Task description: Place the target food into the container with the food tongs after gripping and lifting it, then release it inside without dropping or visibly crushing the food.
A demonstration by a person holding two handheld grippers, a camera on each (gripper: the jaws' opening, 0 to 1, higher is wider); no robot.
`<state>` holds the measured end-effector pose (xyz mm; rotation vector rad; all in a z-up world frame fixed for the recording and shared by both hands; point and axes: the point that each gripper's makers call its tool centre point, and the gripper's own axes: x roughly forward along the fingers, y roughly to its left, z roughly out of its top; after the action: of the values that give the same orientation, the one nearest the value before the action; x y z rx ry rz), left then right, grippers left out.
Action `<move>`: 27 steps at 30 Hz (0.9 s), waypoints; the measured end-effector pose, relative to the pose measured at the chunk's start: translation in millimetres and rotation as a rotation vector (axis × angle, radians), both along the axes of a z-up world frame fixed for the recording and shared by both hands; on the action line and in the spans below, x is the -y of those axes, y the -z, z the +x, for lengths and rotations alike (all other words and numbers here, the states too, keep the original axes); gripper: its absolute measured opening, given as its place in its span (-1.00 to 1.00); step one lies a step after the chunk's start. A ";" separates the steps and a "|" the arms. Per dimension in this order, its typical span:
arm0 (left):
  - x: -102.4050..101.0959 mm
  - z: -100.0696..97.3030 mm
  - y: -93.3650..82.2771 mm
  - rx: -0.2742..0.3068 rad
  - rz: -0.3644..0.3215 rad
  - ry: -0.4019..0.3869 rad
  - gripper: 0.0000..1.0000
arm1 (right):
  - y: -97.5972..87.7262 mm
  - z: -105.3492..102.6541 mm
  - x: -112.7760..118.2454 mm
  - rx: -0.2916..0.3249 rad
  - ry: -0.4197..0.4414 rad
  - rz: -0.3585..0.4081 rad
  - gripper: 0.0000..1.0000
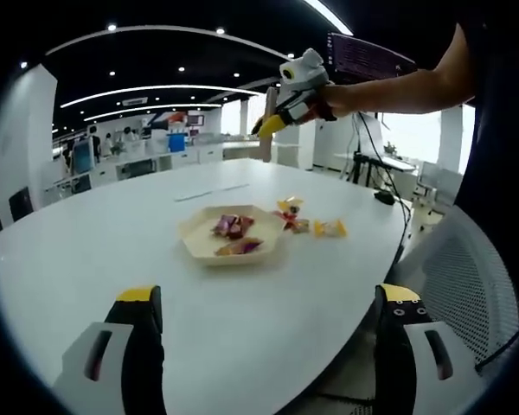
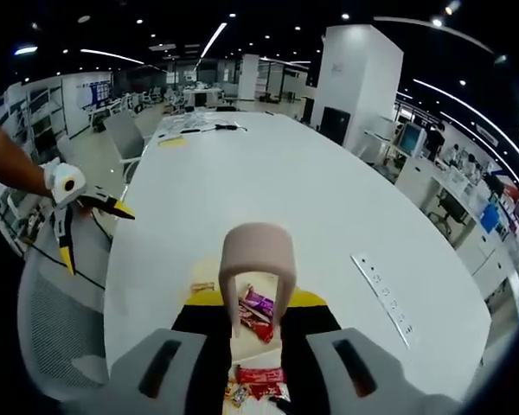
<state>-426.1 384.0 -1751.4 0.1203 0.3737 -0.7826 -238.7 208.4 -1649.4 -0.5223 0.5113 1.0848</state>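
Above the white table (image 1: 242, 320) | right gripper (image 2: 258, 346) clamps food tongs (image 2: 258, 259), which seem released, no food between their tips | wrapped snacks (image 1: 233, 228) in tray (image 1: 195, 233) | left gripper (image 1: 268, 346) gapes.

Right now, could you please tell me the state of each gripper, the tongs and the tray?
Left gripper: open, empty, above the table.
Right gripper: shut on the food tongs.
Food tongs: held above the tray, tips apart.
Tray: holds wrapped candies; more lie beside it.
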 end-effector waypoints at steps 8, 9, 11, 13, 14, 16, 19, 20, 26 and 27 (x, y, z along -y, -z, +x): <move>-6.5 -2.3 10.3 0.002 0.074 -0.005 0.98 | -2.9 -1.8 29.8 0.005 0.007 0.022 -0.61; -5.9 -1.1 6.5 0.010 0.050 -0.011 0.98 | -3.2 -1.3 34.1 0.007 0.007 0.024 -0.61; -7.0 0.7 4.3 0.017 0.035 -0.020 0.99 | -4.0 -2.2 40.6 0.008 0.008 0.026 -0.61; -7.8 -0.6 13.3 -0.004 0.069 -0.017 0.99 | -4.2 -2.4 46.8 0.026 0.003 0.014 -0.61; -7.3 -0.4 14.3 -0.003 0.070 -0.014 0.98 | -4.2 -2.9 49.5 0.024 0.005 0.014 -0.61; -8.1 0.0 14.0 -0.001 0.068 -0.012 0.98 | -5.2 -3.5 54.5 0.021 0.010 0.033 -0.61; -6.0 -0.7 12.4 -0.004 0.052 -0.005 0.99 | -3.2 -2.1 58.9 0.014 0.033 0.046 -0.61; -5.0 -0.6 11.3 -0.001 0.048 -0.002 0.99 | -3.2 -1.0 59.1 0.010 0.043 0.059 -0.61; -0.9 -3.8 11.6 -0.011 0.045 0.034 0.99 | -0.3 -1.8 61.1 0.032 0.068 0.042 -0.61; -1.2 -3.9 11.4 -0.015 0.041 0.030 0.99 | 0.4 -1.8 61.3 0.032 0.068 0.040 -0.61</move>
<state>-430.0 385.2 -1762.7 0.1585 0.4029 -0.8065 -240.5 147.2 -1649.8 -0.4828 0.4753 1.0187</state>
